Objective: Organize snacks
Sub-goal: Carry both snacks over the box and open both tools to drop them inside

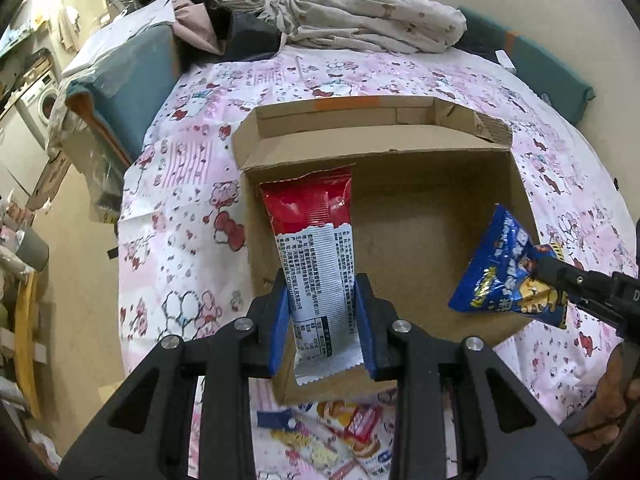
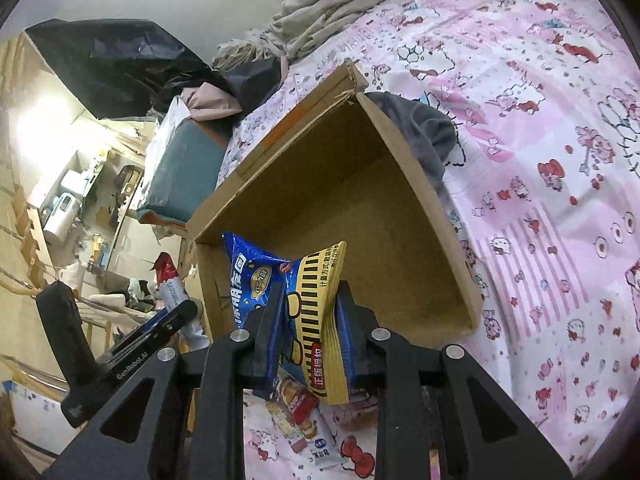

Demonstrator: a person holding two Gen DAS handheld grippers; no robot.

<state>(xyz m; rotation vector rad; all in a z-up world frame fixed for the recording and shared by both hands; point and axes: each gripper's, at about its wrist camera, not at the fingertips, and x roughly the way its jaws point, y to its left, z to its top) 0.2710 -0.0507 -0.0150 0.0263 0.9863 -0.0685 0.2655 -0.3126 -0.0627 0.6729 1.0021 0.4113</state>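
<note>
An open cardboard box (image 1: 400, 216) lies on the pink cartoon-print cloth (image 1: 184, 216); it also shows in the right wrist view (image 2: 360, 216). My left gripper (image 1: 322, 320) is shut on a red and white snack packet (image 1: 316, 240) and holds it over the box's left side. My right gripper (image 2: 308, 328) is shut on a blue and yellow snack bag (image 2: 316, 304) at the box's near edge. That bag (image 1: 504, 276) and the right gripper (image 1: 544, 268) show at the right in the left wrist view. The left gripper (image 2: 176, 316) with the red packet (image 2: 170, 284) shows at the left in the right wrist view.
More snack packets (image 1: 352, 432) lie on the cloth in front of the box, also seen below my right gripper (image 2: 300, 408). Crumpled bedding (image 1: 360, 12) and dark clothes (image 1: 240, 28) sit behind the box. A grey cloth (image 2: 424, 132) lies by its far corner. The cloth's left edge drops to the floor.
</note>
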